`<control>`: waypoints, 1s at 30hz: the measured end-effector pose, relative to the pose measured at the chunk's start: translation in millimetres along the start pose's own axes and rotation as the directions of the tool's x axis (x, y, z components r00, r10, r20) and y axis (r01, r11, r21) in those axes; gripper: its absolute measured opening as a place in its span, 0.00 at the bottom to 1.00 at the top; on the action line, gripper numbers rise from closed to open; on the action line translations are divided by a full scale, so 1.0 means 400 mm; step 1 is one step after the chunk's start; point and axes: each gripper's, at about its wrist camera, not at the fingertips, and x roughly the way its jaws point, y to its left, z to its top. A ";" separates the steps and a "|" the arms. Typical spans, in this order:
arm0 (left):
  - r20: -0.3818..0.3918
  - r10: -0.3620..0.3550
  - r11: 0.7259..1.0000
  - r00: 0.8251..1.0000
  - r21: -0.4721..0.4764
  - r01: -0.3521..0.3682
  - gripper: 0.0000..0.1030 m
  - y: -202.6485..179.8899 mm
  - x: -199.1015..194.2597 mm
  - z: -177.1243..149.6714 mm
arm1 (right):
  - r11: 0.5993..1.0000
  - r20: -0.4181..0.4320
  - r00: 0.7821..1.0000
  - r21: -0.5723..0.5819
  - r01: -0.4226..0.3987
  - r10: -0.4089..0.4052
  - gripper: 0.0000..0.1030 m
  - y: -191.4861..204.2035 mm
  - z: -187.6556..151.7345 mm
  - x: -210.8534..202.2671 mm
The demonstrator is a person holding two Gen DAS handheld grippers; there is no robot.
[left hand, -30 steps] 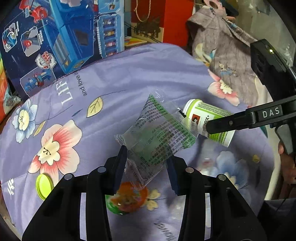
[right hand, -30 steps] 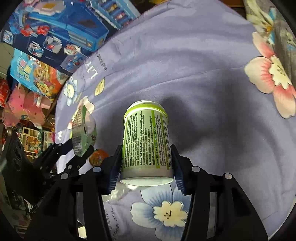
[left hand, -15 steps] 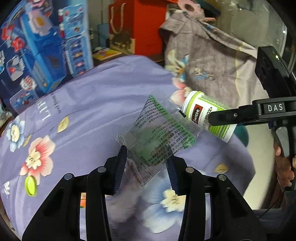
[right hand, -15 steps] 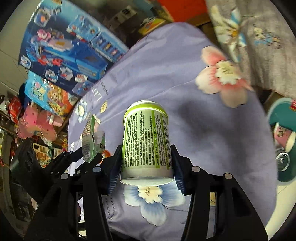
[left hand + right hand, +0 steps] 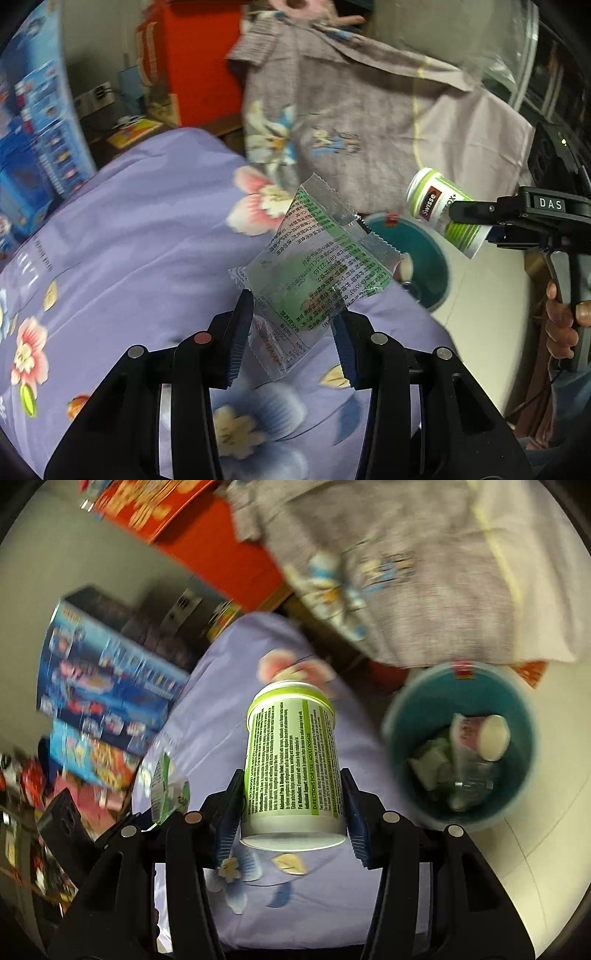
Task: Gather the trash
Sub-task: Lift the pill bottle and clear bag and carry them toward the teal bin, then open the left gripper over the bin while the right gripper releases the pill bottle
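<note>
The left gripper [image 5: 293, 328] pinches a light, crinkly, slippery wrapper [image 5: 317, 273] by its lower corner. The right gripper [image 5: 291, 808] clamps a stiff, probably near-empty bottle [image 5: 291, 764] around its middle. Since a second ago, both have swung off the bed; a teal bin [image 5: 402, 709] now sits at two o'clock.

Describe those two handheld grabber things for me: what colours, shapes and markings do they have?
Both are black plastic. Each tool has two flat fingers lined with ribbed blue pads, on angular arms dotted with round silver bolt heads; one bolt on the left one looks reddish. The right one carries a white "DAS" label, a small green light, and a pistol-style handle gripped by a bare hand.
</note>
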 end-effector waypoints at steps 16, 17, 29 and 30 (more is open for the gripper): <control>-0.136 -0.126 0.986 0.983 0.090 0.139 0.42 -0.284 0.254 0.087 | 0.984 0.031 0.996 0.159 0.083 -0.089 0.47 -0.277 0.045 -0.069; -0.144 -0.128 0.986 0.981 0.091 0.142 0.42 -0.293 0.266 0.088 | 0.982 0.028 0.995 0.167 0.087 -0.093 0.47 -0.290 0.046 -0.064; -0.213 -0.157 0.982 0.964 0.067 0.174 0.52 -0.347 0.388 0.116 | 0.967 -0.026 0.992 0.221 0.125 -0.123 0.47 -0.385 0.062 -0.013; -0.218 -0.157 0.982 0.963 0.064 0.175 0.54 -0.347 0.392 0.115 | 0.967 -0.029 0.992 0.222 0.127 -0.124 0.47 -0.387 0.062 -0.010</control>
